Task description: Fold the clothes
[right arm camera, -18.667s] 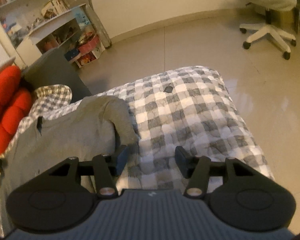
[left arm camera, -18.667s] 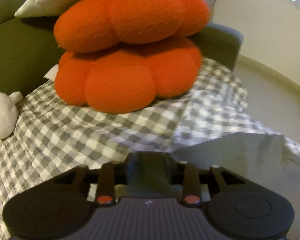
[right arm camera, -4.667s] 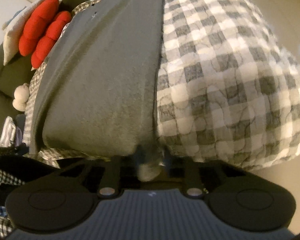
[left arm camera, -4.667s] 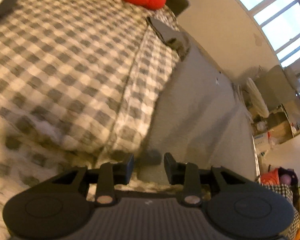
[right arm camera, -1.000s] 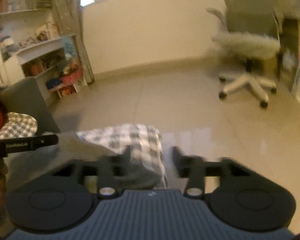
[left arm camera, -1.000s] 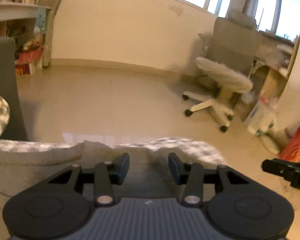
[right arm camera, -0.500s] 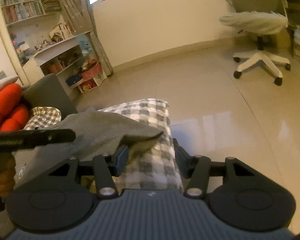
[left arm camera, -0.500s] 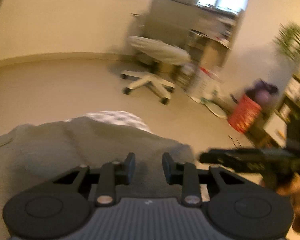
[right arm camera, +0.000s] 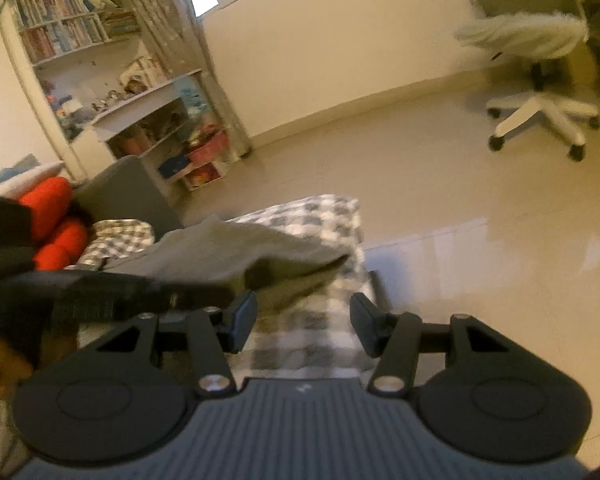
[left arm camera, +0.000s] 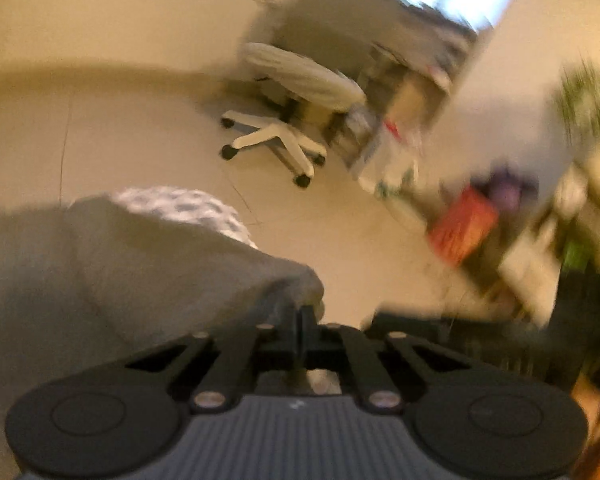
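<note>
One gripper only has the garment now: your left gripper is pinched on its corner above the quilt, your right gripper gapes empty, so a fast swing could slip it and collapse the fold.

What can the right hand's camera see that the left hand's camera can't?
Only the right wrist view shows the bookshelf, the red cushions, and the open right gripper over the checked blanket.

Only the left wrist view shows the left gripper shut on the grey garment, a blurry red-orange thing, and a green plant.

Both show the grey garment, the blanket, the white swivel chair, and the shiny tile floor.
</note>
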`<action>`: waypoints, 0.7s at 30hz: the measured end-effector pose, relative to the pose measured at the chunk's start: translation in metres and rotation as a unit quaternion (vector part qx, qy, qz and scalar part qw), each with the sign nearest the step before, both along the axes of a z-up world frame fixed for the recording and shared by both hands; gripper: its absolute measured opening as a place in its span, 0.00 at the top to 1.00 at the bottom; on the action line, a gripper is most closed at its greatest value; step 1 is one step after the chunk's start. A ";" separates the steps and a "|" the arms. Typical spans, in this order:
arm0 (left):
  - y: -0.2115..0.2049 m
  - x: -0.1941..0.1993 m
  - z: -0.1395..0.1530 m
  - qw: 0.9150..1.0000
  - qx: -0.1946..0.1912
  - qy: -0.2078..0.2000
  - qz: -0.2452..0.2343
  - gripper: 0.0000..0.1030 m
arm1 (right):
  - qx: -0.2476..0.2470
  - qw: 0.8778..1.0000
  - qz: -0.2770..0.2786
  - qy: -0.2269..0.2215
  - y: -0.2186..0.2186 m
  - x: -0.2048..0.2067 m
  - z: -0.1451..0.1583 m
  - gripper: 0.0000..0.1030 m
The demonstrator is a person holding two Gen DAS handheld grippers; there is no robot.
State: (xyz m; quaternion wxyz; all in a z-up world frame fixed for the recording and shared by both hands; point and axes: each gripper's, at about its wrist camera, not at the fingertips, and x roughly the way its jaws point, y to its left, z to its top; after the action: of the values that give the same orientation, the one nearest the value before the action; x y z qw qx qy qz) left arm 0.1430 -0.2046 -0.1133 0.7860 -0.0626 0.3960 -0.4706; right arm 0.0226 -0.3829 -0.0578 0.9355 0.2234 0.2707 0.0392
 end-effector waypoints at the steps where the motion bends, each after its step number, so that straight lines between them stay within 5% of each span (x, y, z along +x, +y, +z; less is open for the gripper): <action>1: 0.007 0.009 -0.003 0.999 -0.021 0.030 0.012 0.98 | 0.012 1.000 0.010 0.000 0.001 0.001 -0.001 0.45; 9: 0.035 0.027 -0.030 0.972 -0.139 0.185 0.031 0.99 | 0.093 0.993 0.070 -0.012 0.008 0.019 -0.014 0.45; 15: 0.036 0.024 -0.045 0.954 -0.184 0.235 0.039 0.99 | 0.159 0.983 0.090 -0.033 0.002 0.037 -0.022 0.46; 19: 0.037 0.023 -0.049 0.953 -0.179 0.240 0.047 0.99 | 0.191 0.976 0.102 -0.030 -0.001 0.039 -0.021 0.81; 21: 0.036 0.023 -0.047 0.956 -0.171 0.233 0.043 0.98 | 0.195 0.975 0.107 -0.022 -0.001 0.035 -0.014 0.88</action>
State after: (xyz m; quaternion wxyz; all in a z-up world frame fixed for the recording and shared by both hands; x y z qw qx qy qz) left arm 0.1655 -0.1691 -0.1608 0.6686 -0.3215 0.4787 -0.4696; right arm 0.0574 -0.3843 -0.0723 0.8703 0.3702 0.2594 0.1956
